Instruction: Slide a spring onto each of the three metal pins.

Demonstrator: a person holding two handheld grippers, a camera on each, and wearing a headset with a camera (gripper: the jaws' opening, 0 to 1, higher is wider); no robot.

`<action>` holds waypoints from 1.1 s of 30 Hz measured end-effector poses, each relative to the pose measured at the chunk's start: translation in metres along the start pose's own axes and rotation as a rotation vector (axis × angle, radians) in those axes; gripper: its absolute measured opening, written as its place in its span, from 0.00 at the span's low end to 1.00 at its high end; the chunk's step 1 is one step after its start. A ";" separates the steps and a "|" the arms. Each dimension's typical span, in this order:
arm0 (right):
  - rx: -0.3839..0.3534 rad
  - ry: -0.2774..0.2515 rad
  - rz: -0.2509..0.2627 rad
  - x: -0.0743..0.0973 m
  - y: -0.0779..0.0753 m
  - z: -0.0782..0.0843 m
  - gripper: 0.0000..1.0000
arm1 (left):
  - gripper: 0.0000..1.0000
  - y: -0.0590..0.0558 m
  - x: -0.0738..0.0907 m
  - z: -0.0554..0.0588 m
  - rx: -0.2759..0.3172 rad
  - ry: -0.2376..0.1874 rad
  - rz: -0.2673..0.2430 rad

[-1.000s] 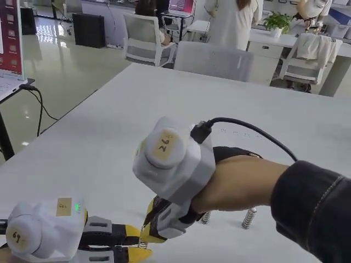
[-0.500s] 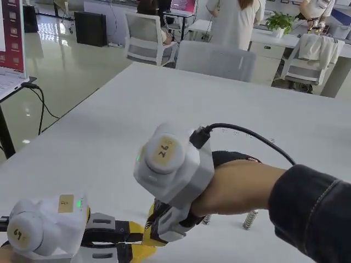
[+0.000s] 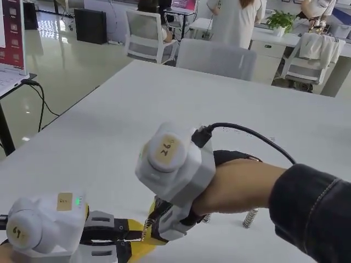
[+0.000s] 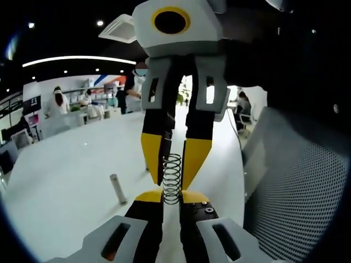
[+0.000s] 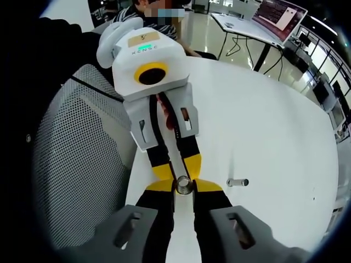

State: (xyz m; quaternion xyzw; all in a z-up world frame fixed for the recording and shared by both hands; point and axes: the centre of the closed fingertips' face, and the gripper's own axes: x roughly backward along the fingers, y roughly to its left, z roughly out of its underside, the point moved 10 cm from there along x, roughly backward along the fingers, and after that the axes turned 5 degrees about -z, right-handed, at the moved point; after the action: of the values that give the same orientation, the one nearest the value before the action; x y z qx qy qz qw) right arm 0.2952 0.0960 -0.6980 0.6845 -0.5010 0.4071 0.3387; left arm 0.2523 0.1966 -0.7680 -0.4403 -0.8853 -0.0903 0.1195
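One spring (image 4: 171, 172), between left tongs (image 4: 171, 197), right tongs (image 5: 184, 187)

Spring (image 4: 171, 175) is shiny bare metal wire. The pin (image 4: 117, 189) around its 9 o'clock looks duller, kinda brushed metal. Tabletop (image 4: 66, 164) is smooth white with a soft sheen. Right gripper (image 4: 174, 183) has a matt white plastic shell. The chair back (image 4: 296, 181) at 3 o'clock is grey mesh cloth.

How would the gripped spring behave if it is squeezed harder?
The spring has thin open coils, so it probably compresses or bends easily. It looks light and round, so it may pop out of the right hand-held gripper and roll.
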 end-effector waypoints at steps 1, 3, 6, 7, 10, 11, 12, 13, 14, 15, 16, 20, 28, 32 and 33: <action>-0.001 0.000 0.000 0.000 0.000 0.000 0.09 | 0.02 0.000 0.000 0.000 -0.001 -0.001 -0.001; 0.000 0.002 0.000 0.000 -0.001 0.000 0.09 | 0.02 0.000 0.000 0.000 0.001 -0.002 -0.003; -0.007 0.007 -0.002 0.000 -0.001 0.000 0.09 | 0.03 0.000 -0.001 -0.001 0.002 -0.001 -0.003; -0.008 0.009 -0.002 0.001 -0.001 0.000 0.08 | 0.03 0.000 -0.001 0.000 0.005 -0.002 -0.003; -0.006 0.010 0.001 0.001 -0.002 0.000 0.08 | 0.04 0.001 -0.001 0.000 0.017 -0.006 -0.011; -0.005 0.011 0.004 0.001 -0.002 0.000 0.08 | 0.05 0.001 -0.001 0.000 0.017 -0.005 -0.011; -0.006 0.012 0.005 0.001 -0.003 0.000 0.08 | 0.08 0.001 0.000 0.001 0.018 -0.003 -0.011; -0.009 0.012 0.005 0.002 -0.004 0.000 0.08 | 0.12 0.000 0.000 0.001 0.020 0.000 -0.012; -0.012 0.009 0.006 0.002 -0.005 0.000 0.08 | 0.14 0.001 0.000 0.002 0.021 0.001 -0.015; -0.013 0.010 0.010 0.003 -0.006 0.001 0.08 | 0.15 0.001 0.001 0.002 0.023 0.003 -0.018; -0.012 0.011 0.012 0.003 -0.006 0.001 0.08 | 0.17 0.001 0.001 0.003 0.028 0.005 -0.023; -0.016 0.010 0.017 0.006 -0.008 0.002 0.08 | 0.24 0.004 0.004 0.007 0.043 0.011 -0.041; -0.031 0.010 0.046 0.016 -0.016 0.006 0.08 | 0.43 0.009 0.008 0.009 0.075 0.012 -0.083; -0.040 0.006 0.065 0.023 -0.022 0.008 0.08 | 0.51 0.011 0.008 0.011 0.083 0.012 -0.103; -0.041 0.006 0.068 0.024 -0.023 0.008 0.08 | 0.52 0.011 0.008 0.011 0.083 0.014 -0.105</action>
State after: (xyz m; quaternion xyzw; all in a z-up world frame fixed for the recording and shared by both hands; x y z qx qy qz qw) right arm 0.3232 0.0854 -0.6814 0.6586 -0.5316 0.4099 0.3401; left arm 0.2548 0.2124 -0.7759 -0.3873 -0.9093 -0.0624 0.1389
